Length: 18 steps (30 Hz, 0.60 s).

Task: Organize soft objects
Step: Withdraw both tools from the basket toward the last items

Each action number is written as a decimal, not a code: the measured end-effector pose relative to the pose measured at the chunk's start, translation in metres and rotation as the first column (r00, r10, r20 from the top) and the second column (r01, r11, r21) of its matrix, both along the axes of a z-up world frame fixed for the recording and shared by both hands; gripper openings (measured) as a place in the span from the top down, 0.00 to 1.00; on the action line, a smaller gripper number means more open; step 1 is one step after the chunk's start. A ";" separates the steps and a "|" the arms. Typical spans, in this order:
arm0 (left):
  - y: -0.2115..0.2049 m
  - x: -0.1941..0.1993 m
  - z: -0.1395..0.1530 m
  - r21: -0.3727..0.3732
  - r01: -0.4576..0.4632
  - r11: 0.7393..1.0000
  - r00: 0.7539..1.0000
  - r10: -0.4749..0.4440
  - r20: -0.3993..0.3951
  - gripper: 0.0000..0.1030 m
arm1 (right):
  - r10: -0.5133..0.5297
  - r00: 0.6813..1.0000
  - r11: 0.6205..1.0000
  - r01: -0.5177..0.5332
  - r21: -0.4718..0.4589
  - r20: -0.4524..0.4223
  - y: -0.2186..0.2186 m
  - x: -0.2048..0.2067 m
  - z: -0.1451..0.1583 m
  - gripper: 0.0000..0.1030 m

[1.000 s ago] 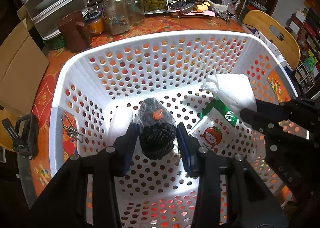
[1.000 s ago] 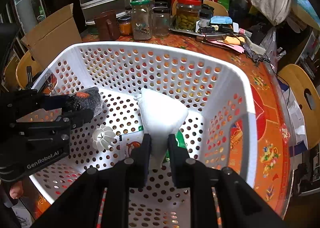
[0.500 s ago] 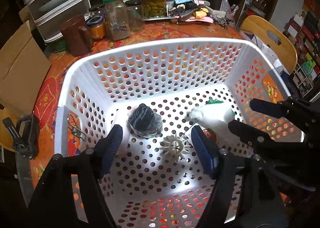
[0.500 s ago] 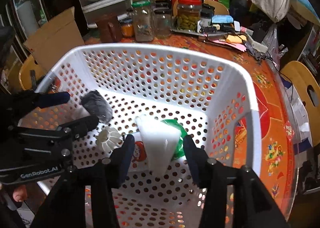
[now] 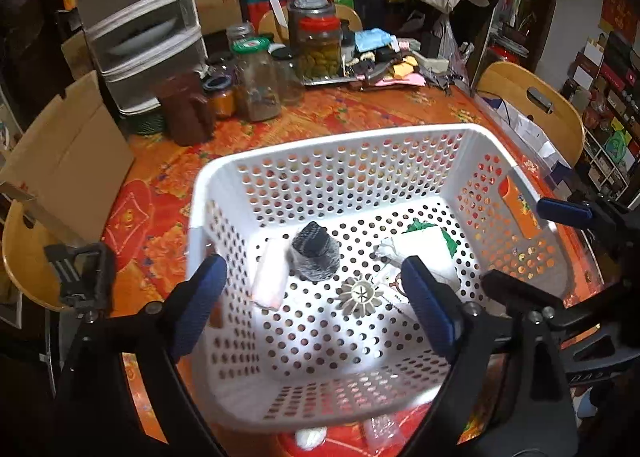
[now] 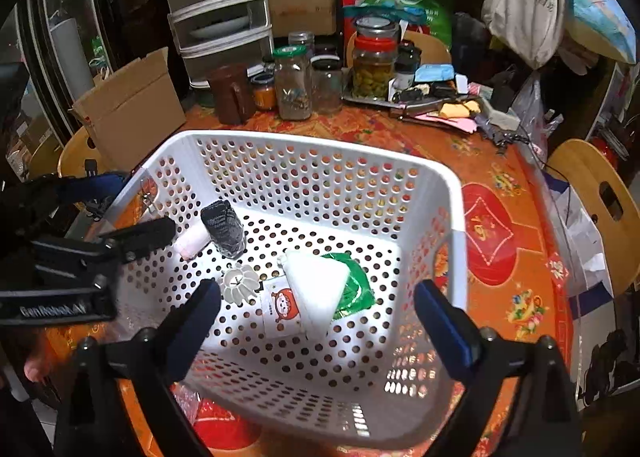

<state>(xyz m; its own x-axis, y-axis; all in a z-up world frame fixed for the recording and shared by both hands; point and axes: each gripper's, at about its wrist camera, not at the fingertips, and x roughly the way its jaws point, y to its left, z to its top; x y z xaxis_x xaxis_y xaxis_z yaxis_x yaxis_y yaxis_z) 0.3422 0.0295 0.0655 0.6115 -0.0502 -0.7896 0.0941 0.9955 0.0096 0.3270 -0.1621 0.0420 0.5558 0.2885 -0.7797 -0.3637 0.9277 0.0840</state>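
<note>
On the left, the left gripper (image 5: 316, 293) hangs above the near rim of the white perforated plastic basket (image 5: 332, 141), its blue-padded fingers (image 5: 196, 297) spread wide and holding nothing. In the basket, from left to right, lie a pale pink-white soft roll (image 5: 270, 277), a dark knitted bundle in clear wrap (image 5: 315, 257), a small white ribbed plastic piece (image 5: 360, 295), a flat printed packet with a red cartoon face (image 6: 282, 309), and a white soft pouch (image 6: 318, 283) that lies on a green packet (image 6: 354, 287). On the right, the right gripper (image 6: 320, 317) is also wide open and empty.

I judge all these soft things light and easy to squeeze. The dark bundle's wrap looks slippery, so it is better to pinch it across the middle. The white pouch may sag, so I would take it at the gathered top end.

What the roll is made of is hard to tell. The green packet is mostly covered. Below the basket's near edge some clear plastic is cut off from view.
</note>
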 end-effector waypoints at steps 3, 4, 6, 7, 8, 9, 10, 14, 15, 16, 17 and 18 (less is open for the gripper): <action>0.007 -0.020 0.010 -0.009 0.004 1.000 1.000 -0.004 0.026 0.13 | 0.001 1.000 1.000 -0.001 0.017 0.020 -0.006 -0.014 0.005 0.02; 0.008 -0.029 0.014 -0.010 0.006 1.000 0.999 -0.005 0.038 0.13 | 0.001 1.000 1.000 -0.002 0.021 0.026 -0.007 -0.018 0.006 0.01; 0.012 -0.048 0.020 -0.016 0.003 1.000 0.998 -0.002 0.064 0.13 | 0.004 0.999 1.000 -0.005 0.027 0.041 -0.010 -0.030 0.008 0.01; 0.016 -0.060 0.025 -0.023 0.003 1.000 0.997 -0.002 0.077 0.13 | 0.005 0.999 0.999 -0.006 0.031 0.048 -0.012 -0.035 0.009 0.01; 0.018 -0.071 0.029 -0.037 0.007 0.999 0.996 -0.003 0.094 0.13 | 0.004 0.999 0.999 -0.006 0.036 0.055 -0.013 -0.040 0.010 0.01; 0.020 -0.080 0.031 -0.047 0.008 0.999 0.994 -0.003 0.109 0.12 | 0.003 0.998 0.999 -0.005 0.042 0.063 -0.014 -0.047 0.011 0.01; 0.022 -0.091 0.033 -0.049 0.007 0.999 0.992 -0.001 0.124 0.11 | 0.000 0.998 0.999 -0.003 0.046 0.067 -0.015 -0.051 0.011 0.01; 0.029 -0.134 0.034 -0.035 0.000 0.999 0.984 0.006 0.176 0.08 | -0.041 0.996 0.997 0.036 0.065 0.084 -0.021 -0.072 0.011 0.01; 0.031 -0.143 0.032 -0.038 0.002 0.999 0.983 0.005 0.181 0.08 | -0.050 0.994 0.997 0.044 0.064 0.100 -0.021 -0.079 0.012 0.01; 0.032 -0.149 0.030 -0.038 0.000 0.999 0.983 0.007 0.182 0.07 | -0.055 0.992 0.997 0.048 0.065 0.114 -0.022 -0.086 0.012 0.01; 0.035 -0.156 0.026 -0.038 -0.006 0.999 0.983 0.013 0.182 0.07 | -0.053 0.991 0.997 0.044 0.067 0.126 -0.021 -0.094 0.012 0.01; 0.037 -0.163 0.022 -0.039 -0.013 0.999 0.982 0.020 0.185 0.07 | -0.049 0.990 0.997 0.040 0.069 0.132 -0.020 -0.100 0.011 0.01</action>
<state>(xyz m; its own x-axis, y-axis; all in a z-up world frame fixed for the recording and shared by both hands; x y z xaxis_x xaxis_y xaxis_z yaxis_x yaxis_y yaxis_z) 0.1792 0.0664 0.0879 0.7483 -0.0663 -0.6600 0.0779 0.9969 -0.0119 0.2273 -0.1826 0.0529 0.6670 0.3098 -0.6776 -0.3343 0.9372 0.0994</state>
